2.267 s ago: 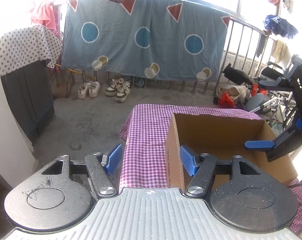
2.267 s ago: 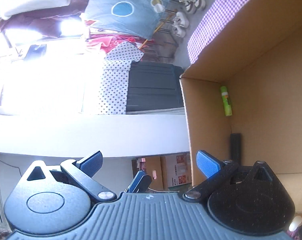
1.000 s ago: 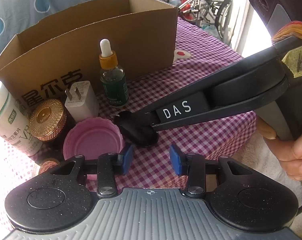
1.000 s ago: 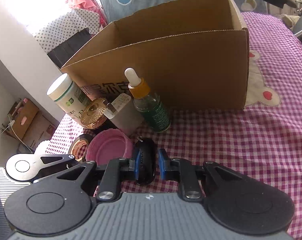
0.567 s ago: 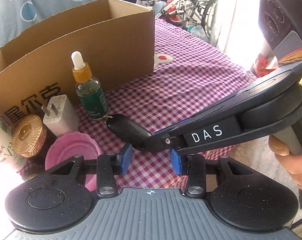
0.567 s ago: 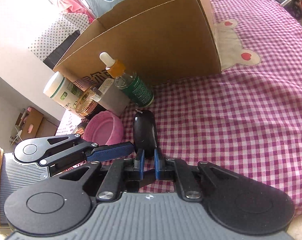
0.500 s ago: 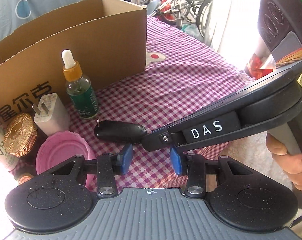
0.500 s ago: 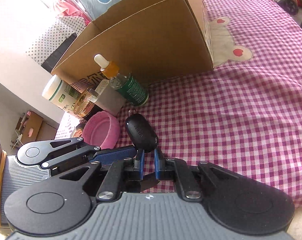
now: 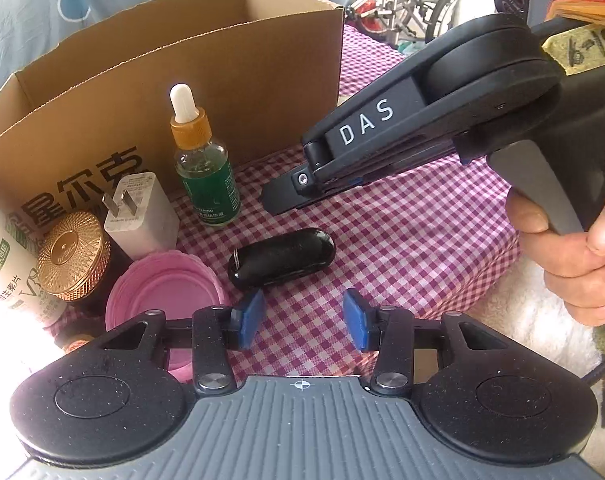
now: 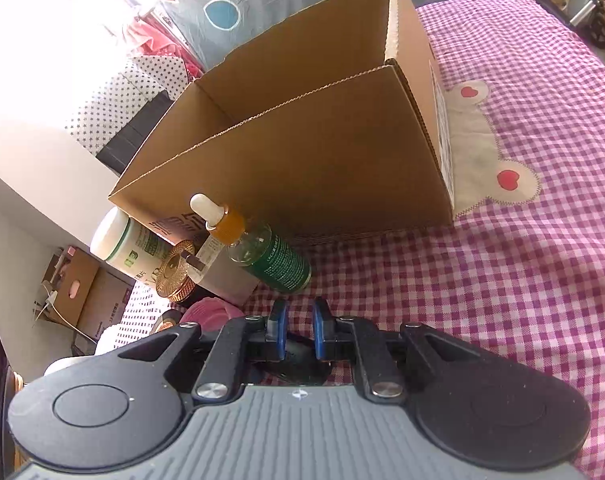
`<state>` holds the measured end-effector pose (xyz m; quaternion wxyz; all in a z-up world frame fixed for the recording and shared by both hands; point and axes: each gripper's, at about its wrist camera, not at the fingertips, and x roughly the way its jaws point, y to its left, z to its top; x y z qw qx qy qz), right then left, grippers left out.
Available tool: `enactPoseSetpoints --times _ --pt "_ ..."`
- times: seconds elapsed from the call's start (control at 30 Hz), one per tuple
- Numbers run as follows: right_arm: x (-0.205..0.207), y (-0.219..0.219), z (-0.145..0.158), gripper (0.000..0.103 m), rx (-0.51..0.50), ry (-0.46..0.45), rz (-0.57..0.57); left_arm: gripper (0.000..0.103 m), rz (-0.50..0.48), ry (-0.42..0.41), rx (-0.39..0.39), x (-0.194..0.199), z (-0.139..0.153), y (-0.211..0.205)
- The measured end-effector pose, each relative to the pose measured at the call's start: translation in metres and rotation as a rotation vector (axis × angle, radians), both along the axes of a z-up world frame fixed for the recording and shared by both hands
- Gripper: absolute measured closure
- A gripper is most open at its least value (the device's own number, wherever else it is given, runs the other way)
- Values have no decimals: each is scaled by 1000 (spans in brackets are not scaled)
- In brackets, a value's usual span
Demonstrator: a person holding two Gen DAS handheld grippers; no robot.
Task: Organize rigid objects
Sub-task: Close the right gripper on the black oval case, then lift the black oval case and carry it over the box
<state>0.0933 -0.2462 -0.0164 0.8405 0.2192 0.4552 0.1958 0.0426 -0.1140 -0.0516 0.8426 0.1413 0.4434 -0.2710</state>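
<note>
Black key fob point(image 9: 282, 258) is back down on the checked worktop point(image 9: 402, 240). Half a second ago my right hand-held gripper point(image 9: 272, 200) had it pinched by one end; now that gripper hangs above it, clenched on nothing. My left hand-held gripper point(image 9: 302, 318) sits just short of the fob, jaws just been opening, nothing between them, released. Looks like a reposition or handover. Fob isn't in the cardboard box point(image 9: 162, 92) yet, and the dropper bottle point(image 9: 204, 168) and charger plug point(image 9: 140, 216) are outside too.
</note>
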Motion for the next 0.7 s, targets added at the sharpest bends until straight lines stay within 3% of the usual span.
enactPoseSetpoints --times 0.33,0.7 --pt "-16 -13 -18 85 119 138 28 57 -4 4 -31 9 -2 1" --pt "-13 -18 -21 84 185 150 0 57 -24 -14 -45 14 -3 -2"
